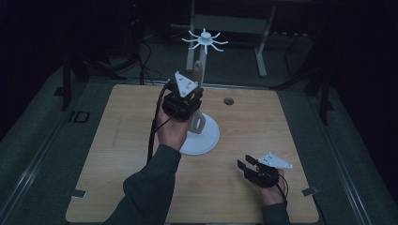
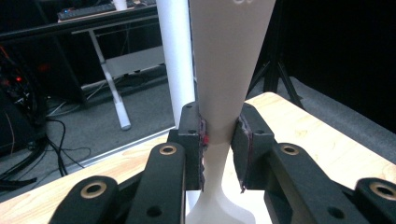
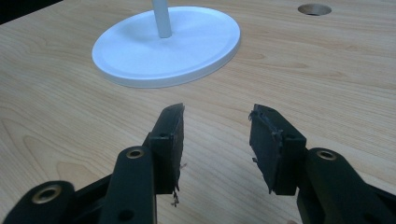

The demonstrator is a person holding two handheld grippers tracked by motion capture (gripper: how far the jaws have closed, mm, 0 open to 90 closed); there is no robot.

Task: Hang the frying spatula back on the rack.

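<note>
A white stand with a round base and a thin pole carries a ring of hook arms at its top. My left gripper is raised beside the pole and shut on a pale, flat utensil held upright; its lower end with a hole hangs over the base. In the left gripper view the pads press on the utensil's narrow neck, with the pole just behind it. My right gripper rests low at the front right, open, nothing between its jaws, facing the base.
The wooden table has a small round hole behind the stand. Tape marks sit at the front corners. A white desk frame and cables lie on the floor beyond the far edge.
</note>
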